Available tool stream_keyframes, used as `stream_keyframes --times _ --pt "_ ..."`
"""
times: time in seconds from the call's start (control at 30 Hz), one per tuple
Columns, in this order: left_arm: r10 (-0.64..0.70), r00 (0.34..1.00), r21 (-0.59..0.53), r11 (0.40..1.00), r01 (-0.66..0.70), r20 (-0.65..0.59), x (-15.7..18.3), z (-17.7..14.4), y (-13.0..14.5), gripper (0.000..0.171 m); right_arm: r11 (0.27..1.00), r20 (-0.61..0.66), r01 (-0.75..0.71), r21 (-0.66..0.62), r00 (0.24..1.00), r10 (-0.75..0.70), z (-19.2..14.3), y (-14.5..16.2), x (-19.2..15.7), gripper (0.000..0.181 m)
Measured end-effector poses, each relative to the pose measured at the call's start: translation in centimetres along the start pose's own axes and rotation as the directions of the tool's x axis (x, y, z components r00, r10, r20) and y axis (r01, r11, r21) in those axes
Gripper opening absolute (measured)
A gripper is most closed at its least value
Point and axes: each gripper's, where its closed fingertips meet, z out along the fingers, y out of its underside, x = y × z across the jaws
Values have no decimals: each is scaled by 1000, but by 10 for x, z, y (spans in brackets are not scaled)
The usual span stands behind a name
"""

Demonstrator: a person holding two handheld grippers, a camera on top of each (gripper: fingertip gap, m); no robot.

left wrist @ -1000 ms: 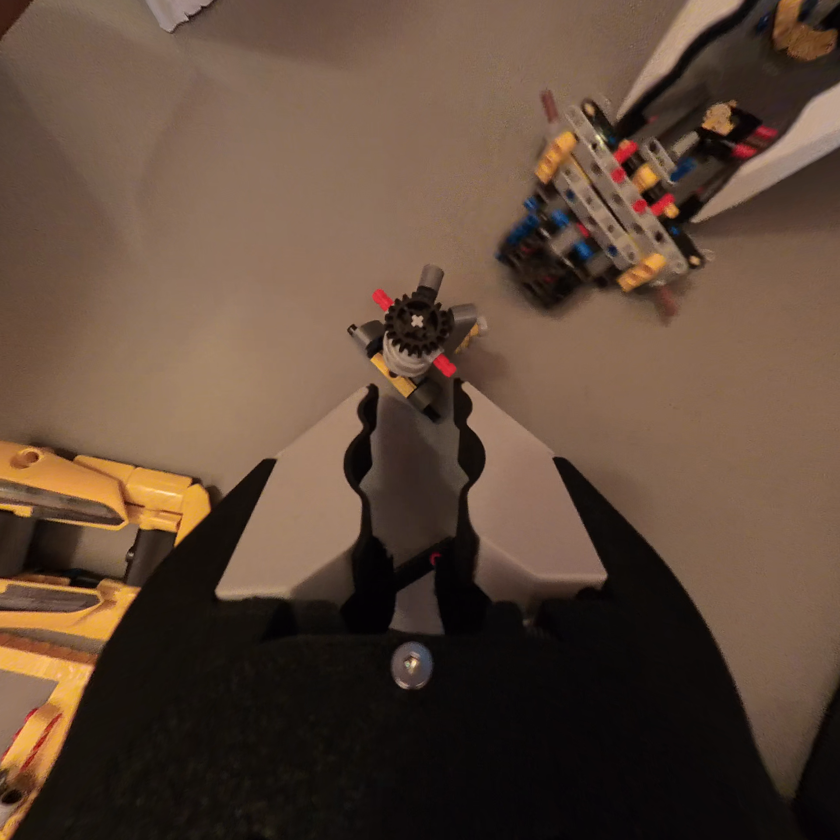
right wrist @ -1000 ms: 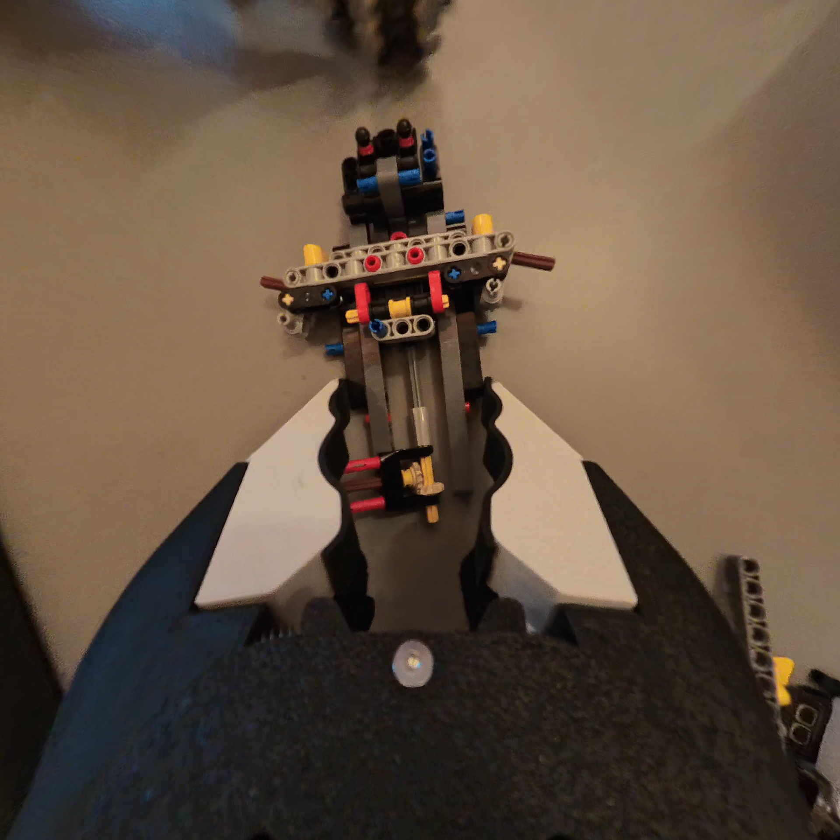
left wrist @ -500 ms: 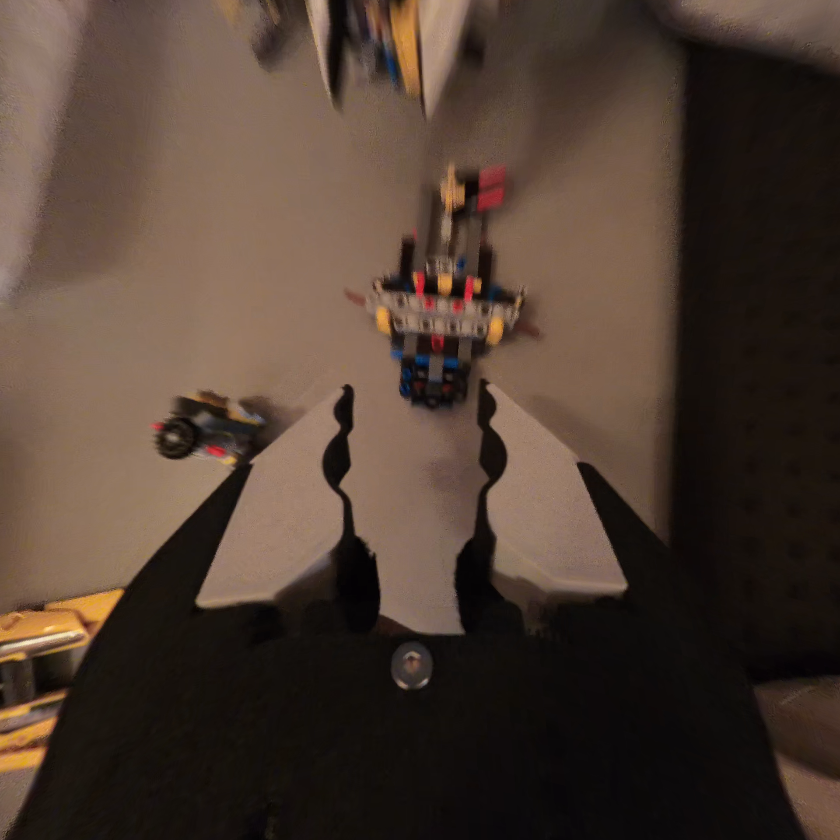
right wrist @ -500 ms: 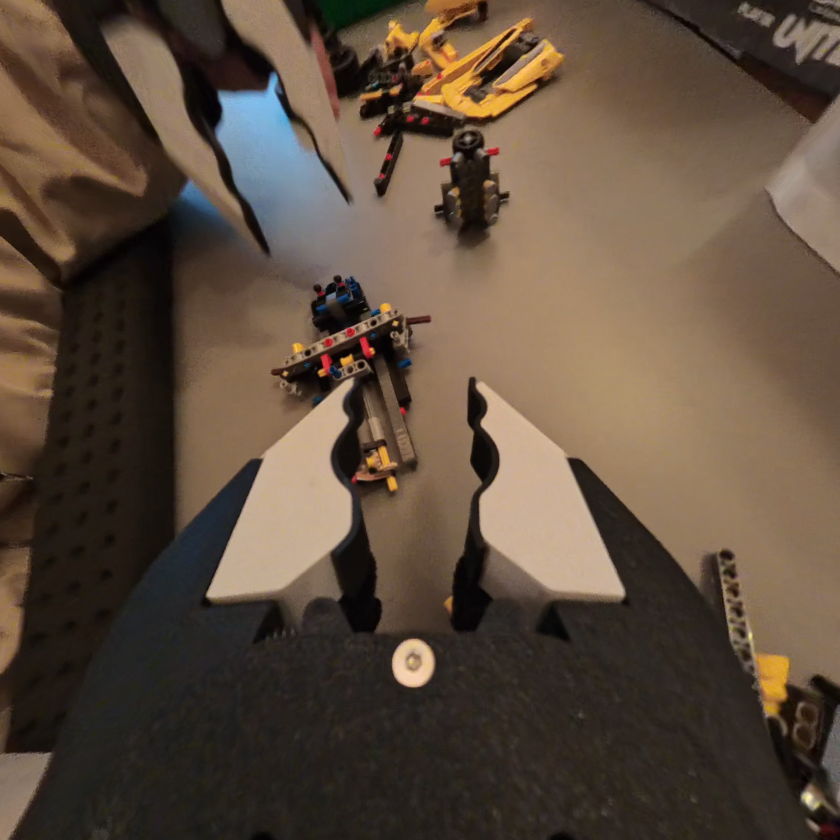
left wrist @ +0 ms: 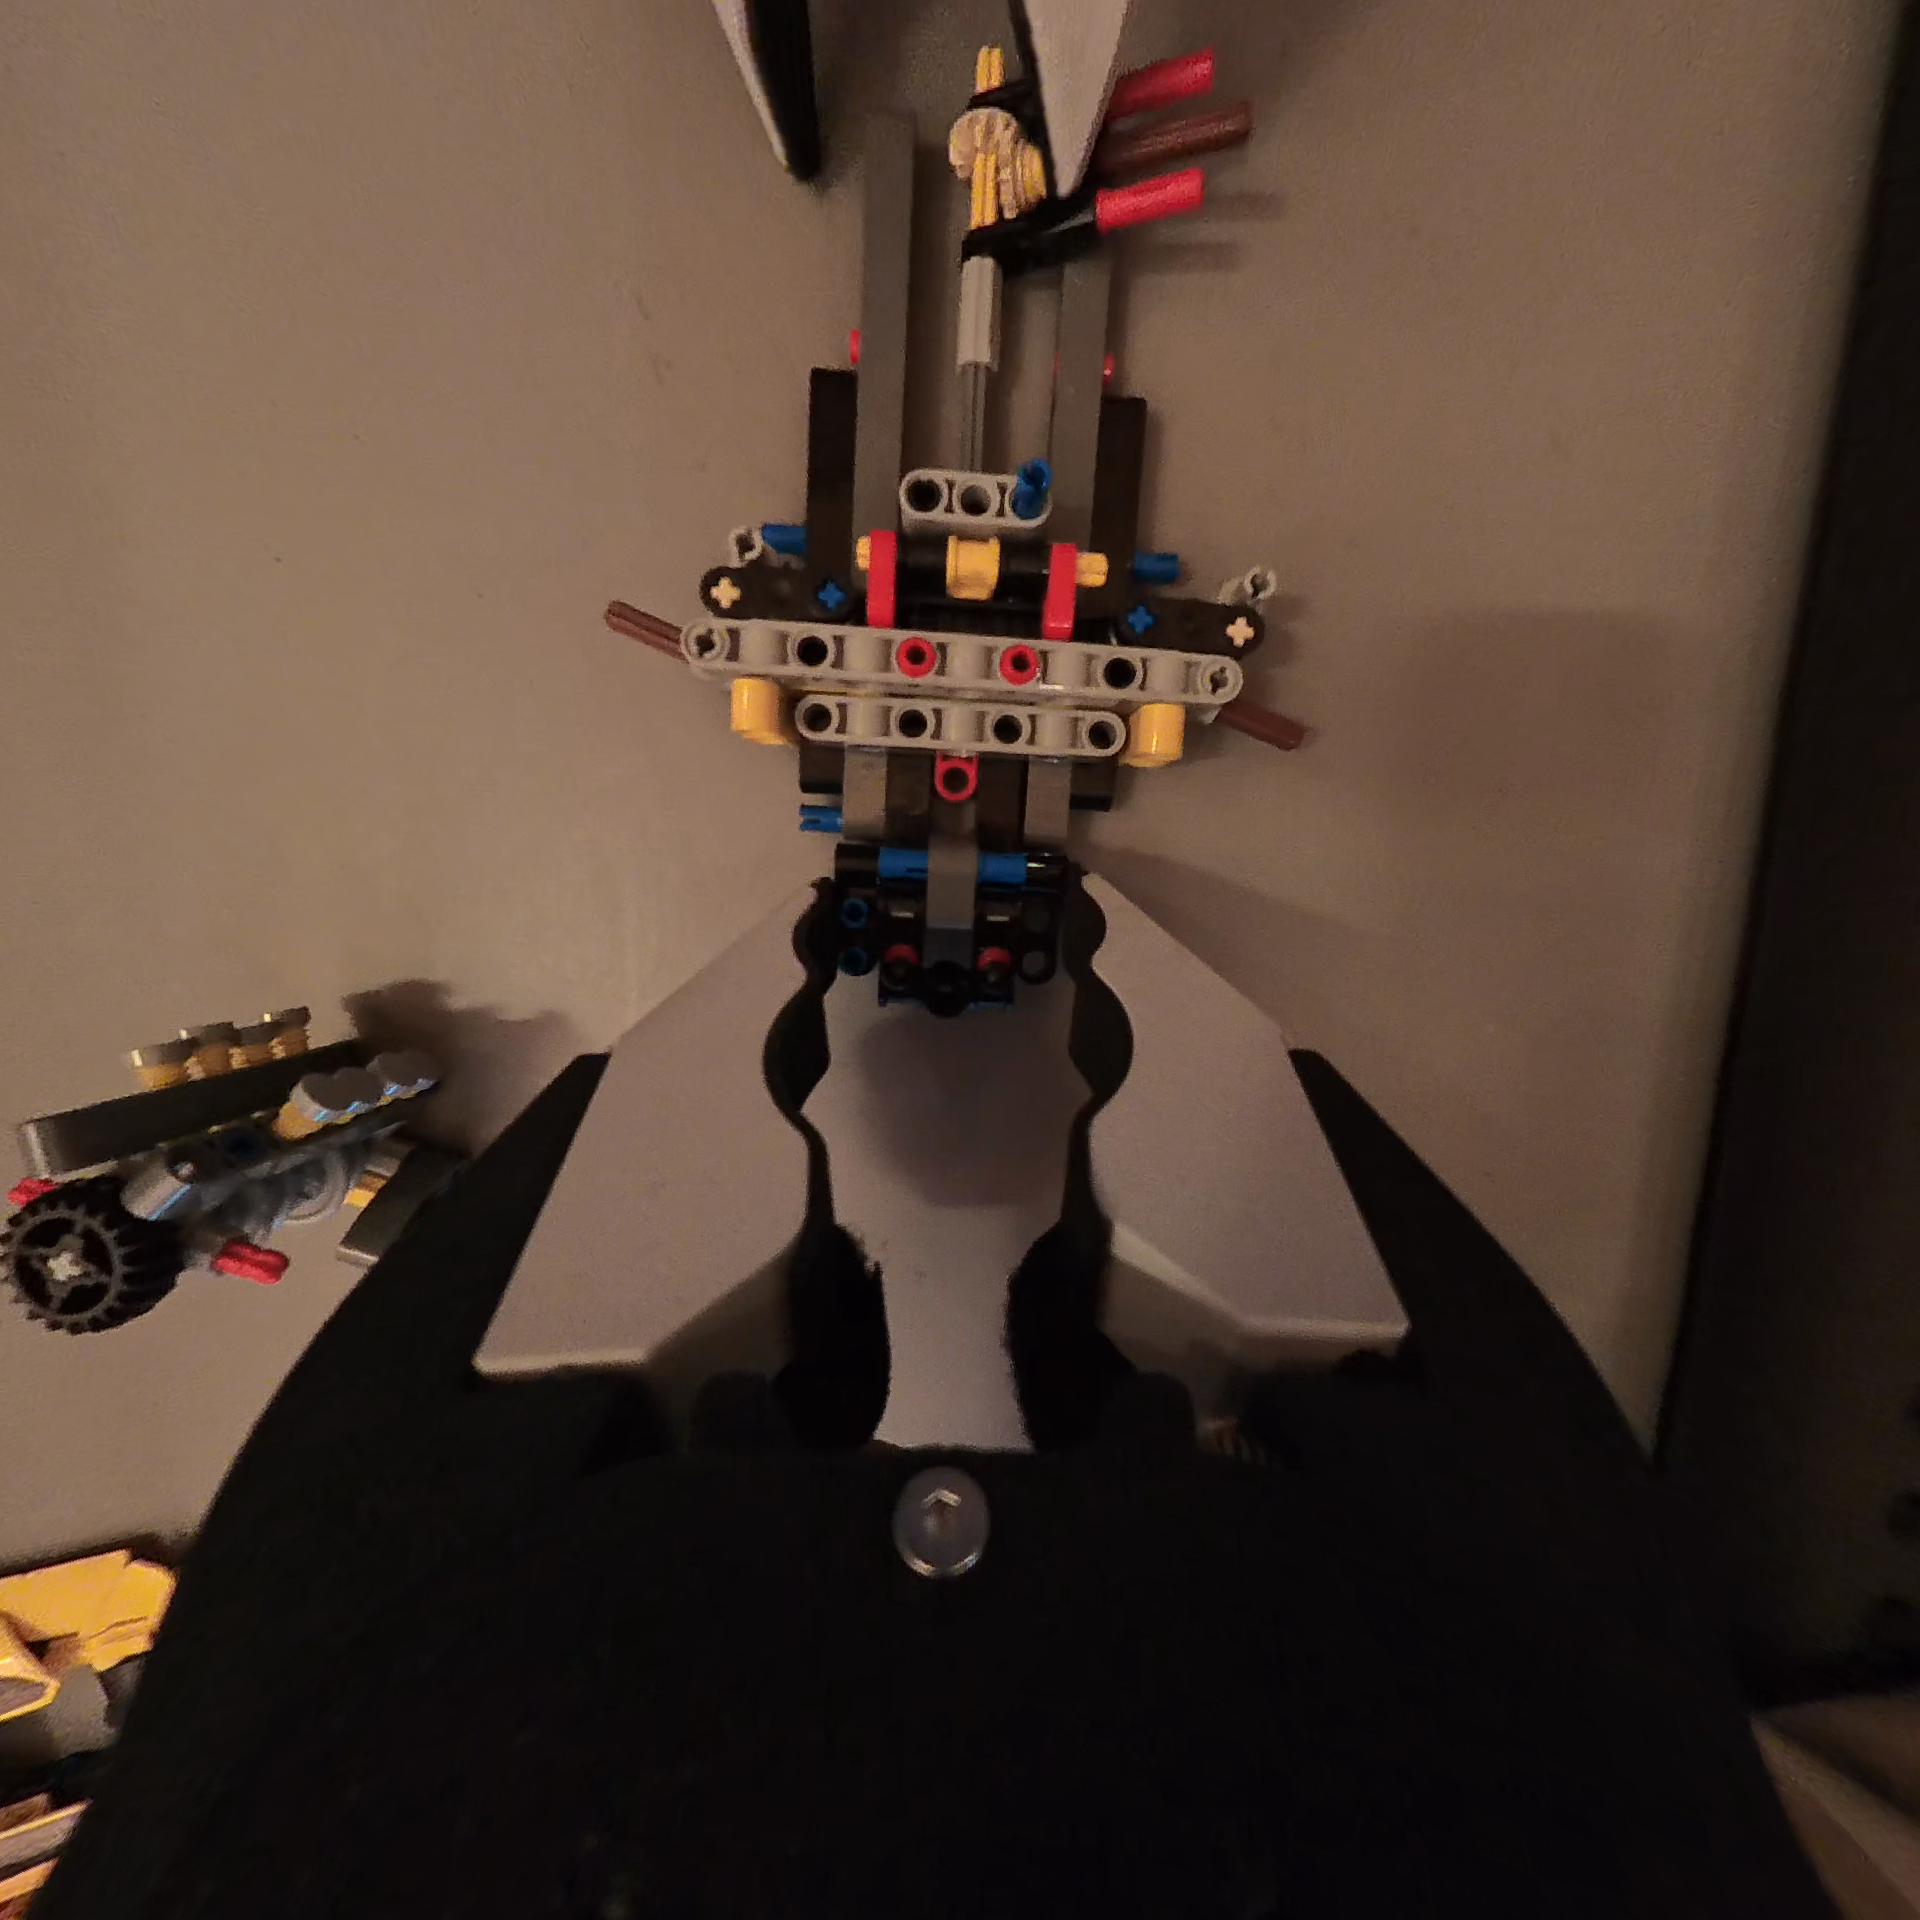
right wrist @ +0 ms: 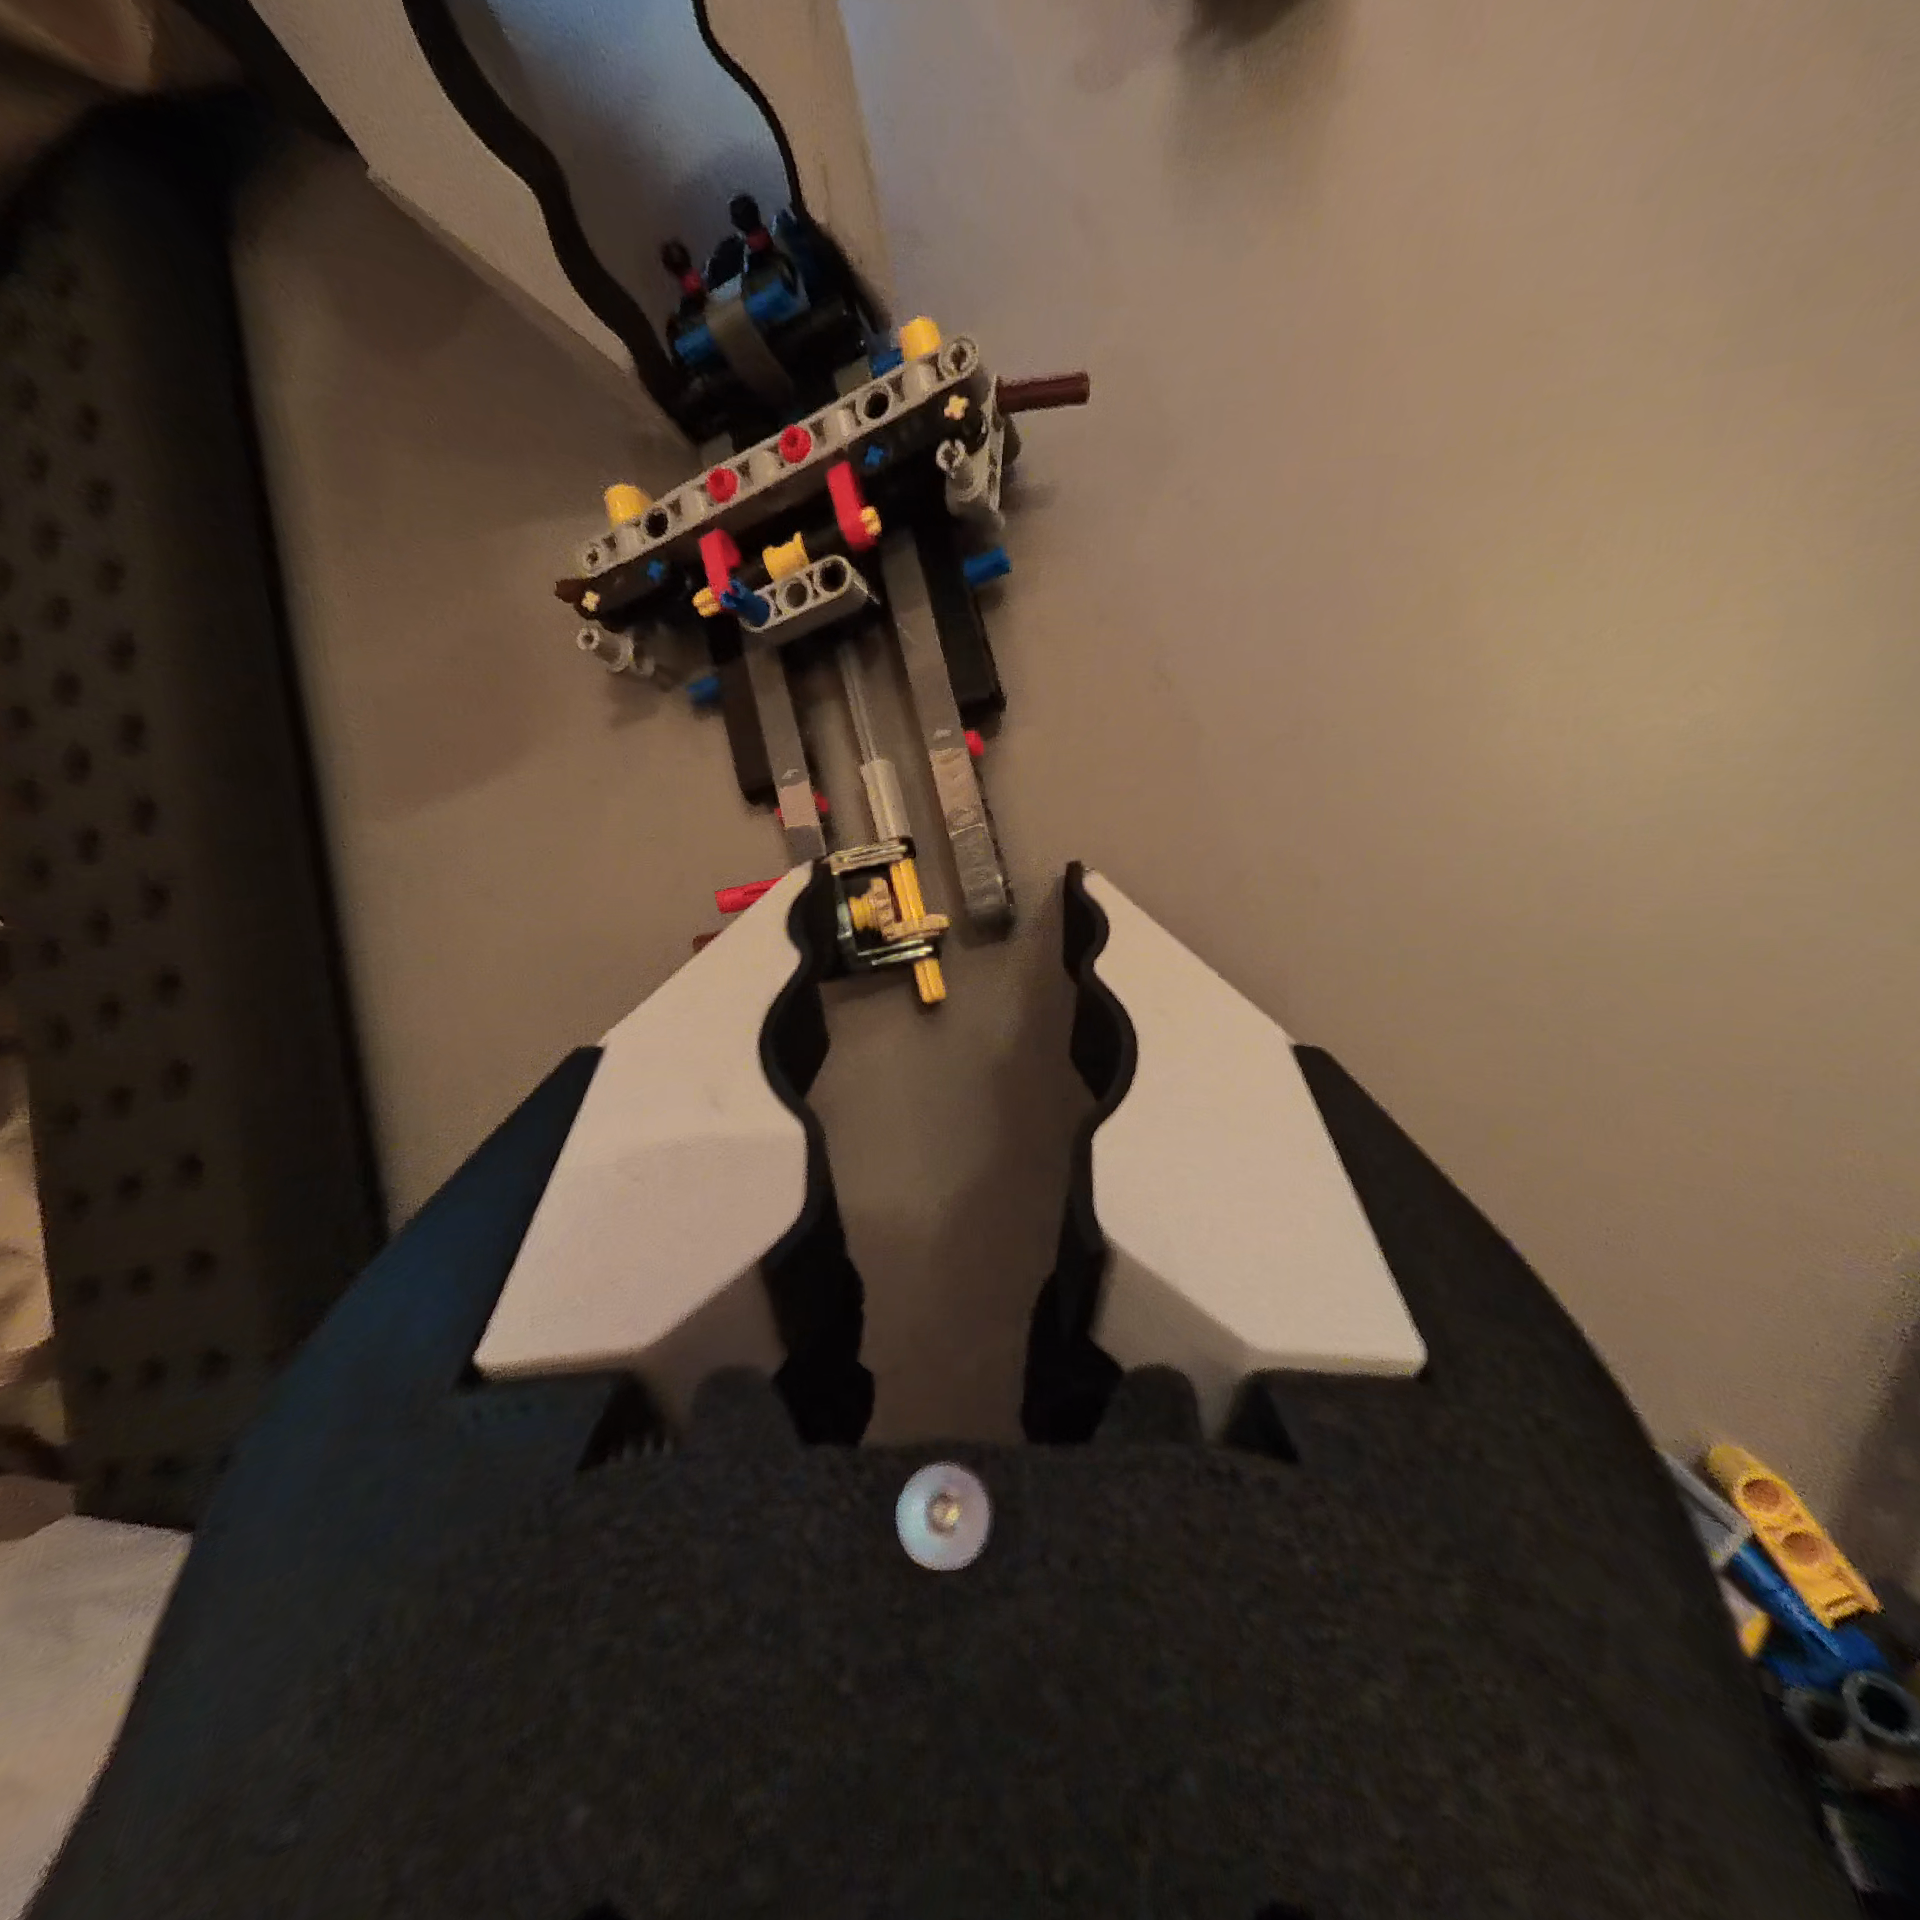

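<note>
A toy-brick chassis (left wrist: pixel 961 665) of grey, black, red, blue and yellow parts lies flat on the grey table (left wrist: pixel 416 416). My left gripper (left wrist: pixel 948 914) has its pads against both sides of the black-and-blue end block and is shut on it. It also shows at the top of the right wrist view (right wrist: pixel 764 343). My right gripper (right wrist: pixel 940 904) is open at the chassis's (right wrist: pixel 790 488) other end. The yellow gear end (right wrist: pixel 883 914) sits just inside its left fingertip, off centre. The right gripper also shows at the top of the left wrist view (left wrist: pixel 930 177).
A small brick sub-assembly with a black gear wheel (left wrist: pixel 197 1174) lies on the table left of my left gripper. Yellow brick parts (left wrist: pixel 73 1621) sit at the bottom left. Loose yellow and blue pieces (right wrist: pixel 1797 1579) lie by my right gripper. A dark perforated mat (right wrist: pixel 104 727) borders the table. One gripper's finger ends stand about 12 cm off the other's.
My left gripper let go of the gear sub-assembly, swung to the chassis and closed on its end block. My right gripper released the chassis, pulled back, then returned to its gear end.
</note>
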Motion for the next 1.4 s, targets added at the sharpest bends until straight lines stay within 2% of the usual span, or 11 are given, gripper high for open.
stream_keyframes --times 0.3,0.43,0.53,0.57,0.67,0.8,0.97,1.07,1.17,1.3,1.4 --pt "-11 1000 25 1000 11 -3 0 1 -1 43 997 -118 49 55 992 -43 -7 -14 13 43" --pt "3 1000 33 999 -3 -9 0 0 0 43 995 -98 60 75 994 -52 -18 -10 11 45" --pt "11 1000 34 999 -10 -29 0 -3 5 43 976 20 133 174 990 -139 -29 -9 -19 54" --pt "6 999 41 999 -5 -37 -1 -4 7 43 961 11 177 214 983 -184 -28 -10 -27 54" --pt "-1 999 62 998 4 -49 -4 -6 11 43 919 -119 317 234 948 -296 -13 -6 -34 54" --pt "32 999 63 998 -29 -40 -4 -6 12 43 904 -227 380 194 914 -335 2 -2 -32 51" --pt "71 997 71 995 -69 -27 -2 -6 11 42 919 -205 347 187 929 -309 7 -2 -24 35" --pt "99 995 85 992 -97 -24 0 -6 10 42 920 -209 283 270 950 -231 -10 -16 -20 4" --pt "83 996 81 993 -80 -42 3 -4 8 42 946 -127 154 286 984 -122 -11 -11 -14 6" --pt "51 998 60 997 -49 -38 3 -4 8 43 928 -217 259 269 955 -203 -11 -9 -15 14" --pt "39 999 67 997 -37 -28 3 -2 3 44 947 -226 241 210 955 -193 0 2 -11 14"
